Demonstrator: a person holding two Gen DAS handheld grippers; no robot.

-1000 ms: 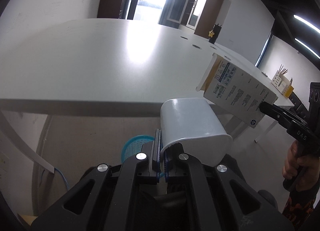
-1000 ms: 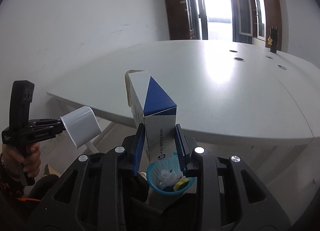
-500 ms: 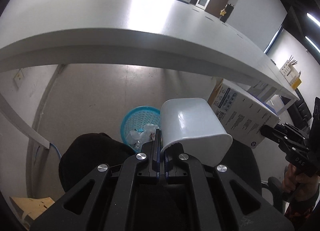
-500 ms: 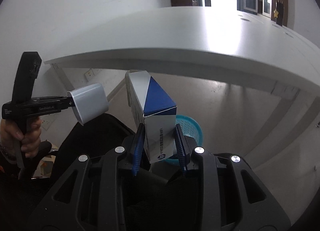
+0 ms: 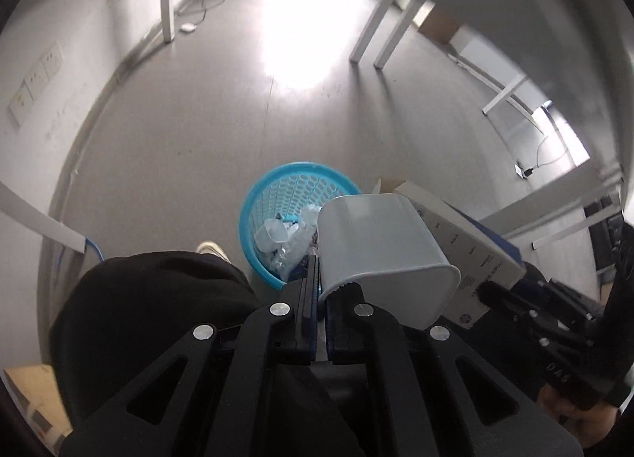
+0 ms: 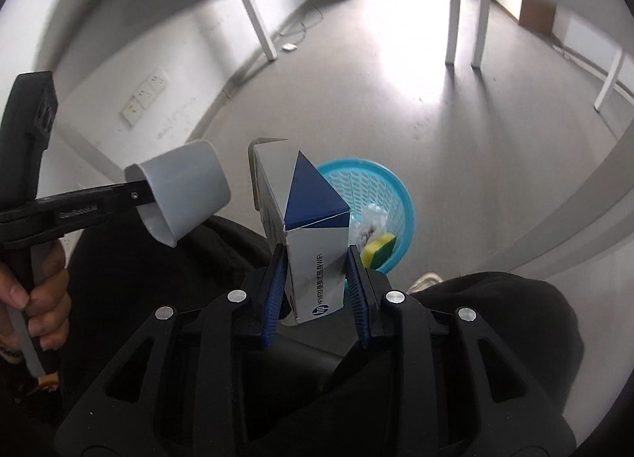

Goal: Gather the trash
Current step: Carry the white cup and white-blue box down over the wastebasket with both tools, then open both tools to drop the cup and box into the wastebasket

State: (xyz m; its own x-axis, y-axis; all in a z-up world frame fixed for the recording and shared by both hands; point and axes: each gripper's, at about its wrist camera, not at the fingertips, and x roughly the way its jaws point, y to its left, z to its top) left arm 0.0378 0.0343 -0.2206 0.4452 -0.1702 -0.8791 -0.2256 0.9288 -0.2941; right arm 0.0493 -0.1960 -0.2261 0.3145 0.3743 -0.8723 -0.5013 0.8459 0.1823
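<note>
Below, blue mesh plastic wastebasket. Right gripper clamps white-and-blue cardboard box (HP logo, "WiFi"); left gripper pinches white plastic cup rim.

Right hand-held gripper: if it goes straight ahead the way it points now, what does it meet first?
The right hand-held gripper, shut on the blue and white box, points down toward the blue basket. The box would probably reach the basket's near rim or the yellow sponge first; depth is unclear.
</note>
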